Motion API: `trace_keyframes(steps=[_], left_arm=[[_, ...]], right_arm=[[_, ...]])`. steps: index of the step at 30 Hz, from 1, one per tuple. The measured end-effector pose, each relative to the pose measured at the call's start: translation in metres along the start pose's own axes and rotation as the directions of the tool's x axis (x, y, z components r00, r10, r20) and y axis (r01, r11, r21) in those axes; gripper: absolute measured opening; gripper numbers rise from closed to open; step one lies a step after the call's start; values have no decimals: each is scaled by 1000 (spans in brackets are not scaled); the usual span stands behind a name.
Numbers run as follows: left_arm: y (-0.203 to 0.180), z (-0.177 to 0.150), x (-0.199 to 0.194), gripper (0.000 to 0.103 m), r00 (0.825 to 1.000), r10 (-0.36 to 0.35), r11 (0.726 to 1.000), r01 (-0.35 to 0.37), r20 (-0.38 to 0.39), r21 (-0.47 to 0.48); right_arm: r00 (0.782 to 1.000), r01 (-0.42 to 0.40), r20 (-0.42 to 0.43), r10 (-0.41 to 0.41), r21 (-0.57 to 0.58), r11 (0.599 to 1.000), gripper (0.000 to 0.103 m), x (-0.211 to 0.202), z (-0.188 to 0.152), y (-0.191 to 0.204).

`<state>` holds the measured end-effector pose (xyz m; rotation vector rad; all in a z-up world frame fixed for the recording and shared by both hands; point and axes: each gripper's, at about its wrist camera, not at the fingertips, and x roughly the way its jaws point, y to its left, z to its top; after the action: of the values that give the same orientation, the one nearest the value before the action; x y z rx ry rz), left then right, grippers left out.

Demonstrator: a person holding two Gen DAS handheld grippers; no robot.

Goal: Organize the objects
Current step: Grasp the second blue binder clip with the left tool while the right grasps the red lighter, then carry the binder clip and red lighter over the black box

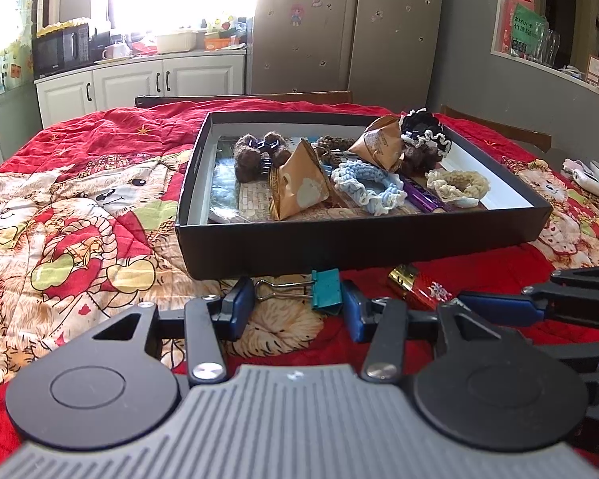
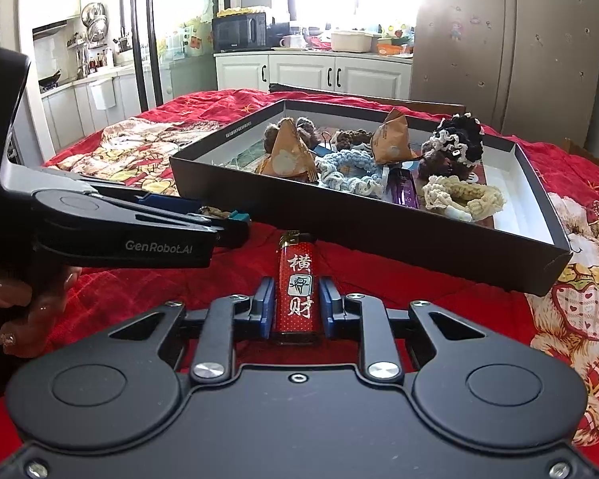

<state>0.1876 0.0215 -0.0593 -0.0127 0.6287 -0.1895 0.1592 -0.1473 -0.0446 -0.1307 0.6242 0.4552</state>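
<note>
Lying between right claw [image 2: 295,305] fingers: lighter [image 2: 296,291].

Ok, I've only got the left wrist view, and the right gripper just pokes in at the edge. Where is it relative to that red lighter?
Observer: In the right wrist view the red lighter lies lengthwise between the right gripper's blue pads, with its gold cap toward the black box.
Operator: Is it clamped?
Observer: I cannot tell. The pads sit right at its sides, and it rests on the red quilt.
Operator: How does my left gripper look from there?
Observer: The left gripper shows side-on, with the teal binder clip at its fingertips, and a hand grips its handle.
</note>
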Motion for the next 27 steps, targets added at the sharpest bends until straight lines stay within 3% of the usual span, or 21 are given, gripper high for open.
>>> trace_keyframes(steps=[7, 17, 27], left_arm=[[0, 0, -11, 51, 1000, -27, 1000, 27, 4, -10], [-3, 17, -39, 51, 995, -48, 999, 50, 88, -12], [-18, 42, -30, 51, 993, -72, 997, 71, 97, 22]], right_arm=[[999, -1, 33, 1, -6, 1000, 23, -9, -1, 0], [993, -6, 121, 5, 10, 1000, 23, -34, 8, -2], [983, 75, 164, -86, 71, 995, 23, -43, 37, -37]])
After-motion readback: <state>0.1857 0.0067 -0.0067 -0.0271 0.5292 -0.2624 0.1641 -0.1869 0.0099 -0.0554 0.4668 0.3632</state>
